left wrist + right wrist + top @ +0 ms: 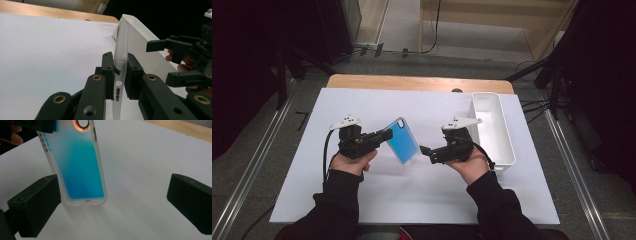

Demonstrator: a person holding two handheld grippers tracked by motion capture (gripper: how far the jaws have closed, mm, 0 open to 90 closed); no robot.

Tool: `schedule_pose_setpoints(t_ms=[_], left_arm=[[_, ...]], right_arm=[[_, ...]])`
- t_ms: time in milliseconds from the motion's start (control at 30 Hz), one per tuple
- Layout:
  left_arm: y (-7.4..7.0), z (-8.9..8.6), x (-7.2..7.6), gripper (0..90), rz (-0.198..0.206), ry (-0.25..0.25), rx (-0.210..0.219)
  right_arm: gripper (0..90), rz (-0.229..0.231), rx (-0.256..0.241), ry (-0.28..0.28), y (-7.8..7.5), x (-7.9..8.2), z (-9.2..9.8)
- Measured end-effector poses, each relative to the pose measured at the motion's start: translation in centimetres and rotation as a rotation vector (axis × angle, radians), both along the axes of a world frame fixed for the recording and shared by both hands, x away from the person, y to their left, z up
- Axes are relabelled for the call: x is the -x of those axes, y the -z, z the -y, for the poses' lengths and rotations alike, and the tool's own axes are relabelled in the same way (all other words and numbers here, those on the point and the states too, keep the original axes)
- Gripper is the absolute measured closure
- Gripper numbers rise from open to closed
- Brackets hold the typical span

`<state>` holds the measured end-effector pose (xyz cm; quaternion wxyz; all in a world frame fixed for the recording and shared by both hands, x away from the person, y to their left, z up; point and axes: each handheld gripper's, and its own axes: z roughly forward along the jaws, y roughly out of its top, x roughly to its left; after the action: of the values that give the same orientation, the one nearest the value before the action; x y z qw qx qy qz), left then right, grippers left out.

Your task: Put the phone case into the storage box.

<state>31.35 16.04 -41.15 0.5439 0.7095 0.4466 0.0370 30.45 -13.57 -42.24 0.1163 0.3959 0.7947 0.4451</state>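
A blue phone case (402,140) with a clear rim is held up off the white table sheet (362,200), tilted. My left gripper (387,135) is shut on its upper left end. In the left gripper view the case (120,45) runs edge-on between the two pads (108,67). My right gripper (424,151) stands open just right of the case's lower end, not touching it. In the right gripper view the case (78,167) hangs between the wide-apart jaws, close to the left one, with a dark camera ring at its top.
A long white bin (492,127) lies along the right side of the sheet, behind my right gripper; the left gripper view shows the bin (147,47) too. A wooden table edge (422,82) runs along the back.
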Motion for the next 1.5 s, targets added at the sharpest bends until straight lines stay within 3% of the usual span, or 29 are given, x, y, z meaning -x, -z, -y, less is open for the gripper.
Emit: schedule_pose_setpoints(t_ms=[167,867,1500], left_arm=[[0.1,0.3,0.0,79.2,-0.004,-0.029,0.018],[0.3,1.2,0.2,79.2,-0.035,0.004,0.025],[0.6,2.3,0.7,79.1,-0.057,0.043,0.038]], right_arm=[[0.0,0.003,-0.008,-0.005,0.2,0.2,-0.4],[0.0,0.014,-0.016,-0.039,0.0,0.8,-2.0],[0.0,0.023,-0.01,-0.029,-0.1,1.2,-3.4]])
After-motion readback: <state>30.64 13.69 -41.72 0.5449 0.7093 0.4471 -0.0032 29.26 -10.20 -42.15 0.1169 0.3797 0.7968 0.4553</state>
